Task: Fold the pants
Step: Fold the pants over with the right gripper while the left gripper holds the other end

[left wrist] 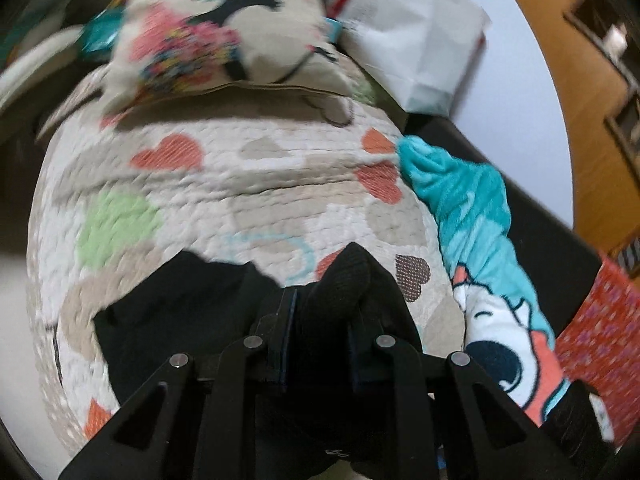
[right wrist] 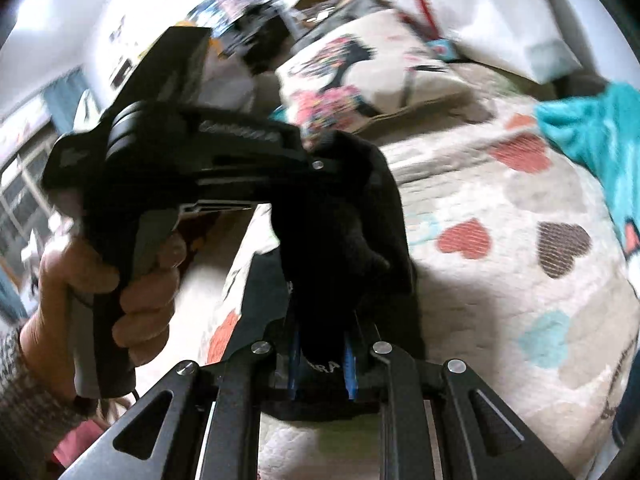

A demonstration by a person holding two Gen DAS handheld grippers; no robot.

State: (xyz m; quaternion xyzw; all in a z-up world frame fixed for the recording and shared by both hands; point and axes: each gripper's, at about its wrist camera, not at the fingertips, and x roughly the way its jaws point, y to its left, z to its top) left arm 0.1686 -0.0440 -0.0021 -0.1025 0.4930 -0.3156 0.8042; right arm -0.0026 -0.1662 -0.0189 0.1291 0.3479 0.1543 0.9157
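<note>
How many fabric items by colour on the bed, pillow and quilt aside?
Black: 1, the pants, pinched by left gripper and right gripper.
Teal: 1, a cartoon-print blanket.
Total: 2

Left wrist view: looks forward and down along its fingers, close above the cream quilted bedspread with heart print (left wrist: 280, 184) | Right wrist view: same downward slant, close, facing the bedspread (right wrist: 500, 280) | Shared: bedspread, floral cream pillow (left wrist: 208, 28) (right wrist: 360, 76), teal plush blanket (left wrist: 472, 208) (right wrist: 592, 132).
</note>
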